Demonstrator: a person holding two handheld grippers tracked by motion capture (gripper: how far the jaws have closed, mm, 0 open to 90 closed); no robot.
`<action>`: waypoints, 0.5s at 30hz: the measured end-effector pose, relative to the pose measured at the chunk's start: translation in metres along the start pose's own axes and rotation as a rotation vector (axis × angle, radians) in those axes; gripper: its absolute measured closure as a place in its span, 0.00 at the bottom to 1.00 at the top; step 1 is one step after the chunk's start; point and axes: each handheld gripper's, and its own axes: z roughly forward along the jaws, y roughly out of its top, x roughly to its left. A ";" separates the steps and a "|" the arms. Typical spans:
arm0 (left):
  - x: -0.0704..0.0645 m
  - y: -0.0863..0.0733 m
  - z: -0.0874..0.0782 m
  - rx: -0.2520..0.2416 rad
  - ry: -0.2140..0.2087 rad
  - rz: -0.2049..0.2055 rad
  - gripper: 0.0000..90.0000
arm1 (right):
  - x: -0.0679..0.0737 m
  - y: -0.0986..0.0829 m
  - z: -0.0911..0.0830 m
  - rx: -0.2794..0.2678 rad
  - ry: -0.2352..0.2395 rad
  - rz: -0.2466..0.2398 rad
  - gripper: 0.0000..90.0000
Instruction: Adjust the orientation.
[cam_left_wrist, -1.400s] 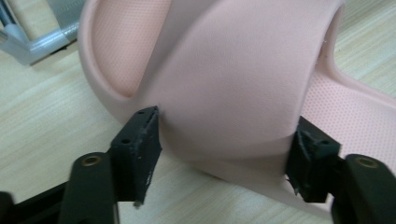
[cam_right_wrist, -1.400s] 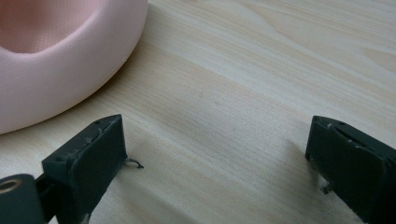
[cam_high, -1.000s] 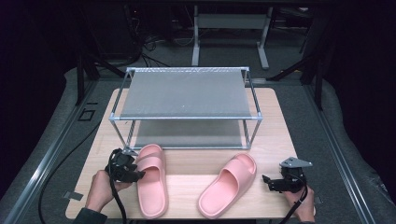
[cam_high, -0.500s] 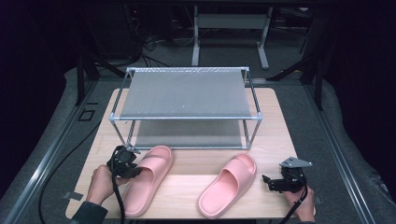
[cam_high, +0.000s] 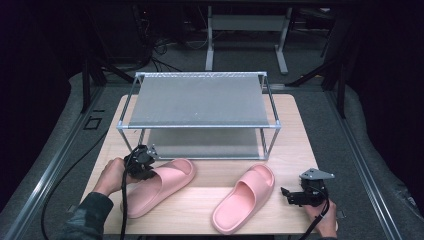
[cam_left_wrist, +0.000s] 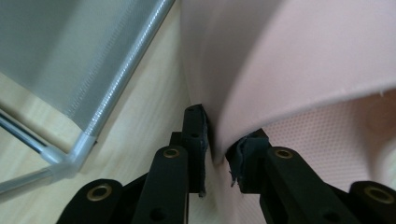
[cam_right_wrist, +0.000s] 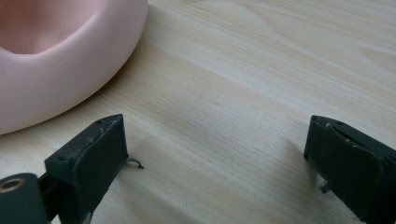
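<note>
The left gripper (cam_high: 141, 162) is pinching the left slipper (cam_high: 159, 186) by the side wall of its strap. In the left gripper view the two black jaws are pressing on either side of the thin pink wall of that slipper (cam_left_wrist: 299, 60), one pad inside the strap and one outside. That spot is likely chosen because the strap edge is thin enough to fit between the jaws, whereas the thick sole would not.

The slipper is lying at an angle on the near left part of the worktop (cam_high: 300, 135), its toe end pointing to the far right, toward the rack (cam_high: 200, 102). The angle suggests the person is turning it so that it can be slid or lifted onto one of the rack's shelves; the rack's corner post (cam_left_wrist: 77, 149) is standing just beside the jaws in the left gripper view.

The right slipper (cam_high: 245, 197) is lying free on the worktop, near the middle and well apart from the left one. The right gripper (cam_high: 296, 195) is resting low beside it at the near right, its jaws spread wide and holding nothing. In the right gripper view the jaws are framing bare wood, with the slipper's rounded edge (cam_right_wrist: 70, 56) just off to one side, so this hand appears to be waiting its turn.
</note>
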 end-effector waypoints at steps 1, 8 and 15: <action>0.001 0.000 0.000 -0.003 -0.013 -0.013 0.82 | 0.000 0.000 0.000 0.000 0.001 0.000 0.06; 0.003 0.001 0.001 0.043 -0.008 -0.146 0.85 | 0.000 0.000 0.000 0.000 0.000 0.000 0.06; 0.000 0.004 0.002 0.070 0.028 -0.117 0.92 | 0.000 0.000 0.000 -0.001 -0.002 0.002 0.07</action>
